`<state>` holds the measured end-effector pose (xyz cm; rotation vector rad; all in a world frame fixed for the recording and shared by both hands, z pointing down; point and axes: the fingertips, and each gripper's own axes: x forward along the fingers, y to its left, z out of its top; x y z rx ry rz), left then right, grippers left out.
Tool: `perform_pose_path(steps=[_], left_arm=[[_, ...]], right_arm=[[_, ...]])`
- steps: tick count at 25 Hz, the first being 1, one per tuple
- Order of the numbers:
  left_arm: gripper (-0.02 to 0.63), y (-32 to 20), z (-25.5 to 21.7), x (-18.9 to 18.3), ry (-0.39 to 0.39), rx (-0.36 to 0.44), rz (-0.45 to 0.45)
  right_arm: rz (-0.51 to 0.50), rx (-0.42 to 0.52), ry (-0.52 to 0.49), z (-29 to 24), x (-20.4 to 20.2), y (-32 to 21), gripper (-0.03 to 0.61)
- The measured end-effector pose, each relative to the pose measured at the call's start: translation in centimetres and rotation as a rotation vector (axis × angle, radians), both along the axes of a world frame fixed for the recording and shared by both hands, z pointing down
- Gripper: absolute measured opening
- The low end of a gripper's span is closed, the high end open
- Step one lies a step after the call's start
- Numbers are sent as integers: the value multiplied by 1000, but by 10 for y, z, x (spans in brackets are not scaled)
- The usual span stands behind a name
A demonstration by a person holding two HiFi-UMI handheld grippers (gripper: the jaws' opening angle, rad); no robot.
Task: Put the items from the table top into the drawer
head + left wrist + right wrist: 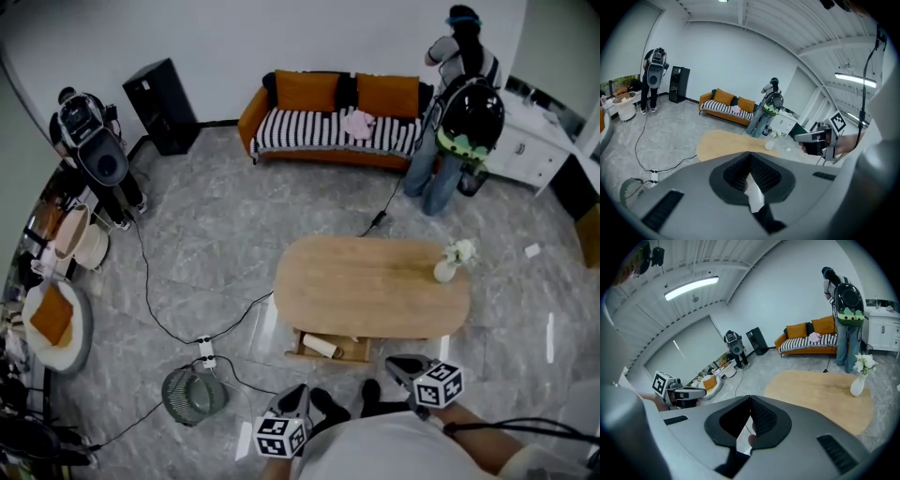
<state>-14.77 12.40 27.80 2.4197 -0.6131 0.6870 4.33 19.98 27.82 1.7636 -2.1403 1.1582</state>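
Observation:
An oval wooden table [366, 286] bears only a white vase of flowers [446, 269] near its right end. Under the table's near edge a drawer [352, 356] stands pulled out with a cream roll [320, 346] lying in it. My left gripper [296, 400] hangs shut and empty in front of the drawer, lower left of it. My right gripper [401, 367] is shut and empty too, just right of the drawer. In the left gripper view the jaws [750, 163] meet with nothing between them; the right gripper view shows the same [750, 411]. The vase [857, 385] stands at the table's far right.
A round fan [193, 394] and a power strip [204, 353] with cables lie on the floor left of the table. An orange sofa [333, 122] lines the back wall. A person with a backpack [459, 112] stands by a white cabinet [530, 145]. A tripod rig [98, 159] stands far left.

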Motion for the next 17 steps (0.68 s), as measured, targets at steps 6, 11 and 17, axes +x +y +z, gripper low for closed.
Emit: perform_pose_path(steps=[6,11,17], left_arm=[[0,0,-3,7,2,0,-11],[0,5,-8,14,9,7,-2],[0,7,-6,4,2,5,3]], right_arm=[[-14,9,-1,-4,-1,-1,32],[-24,19,-1,-7,-3,5,32],[-31,29,-1,-7,-15,4,32]])
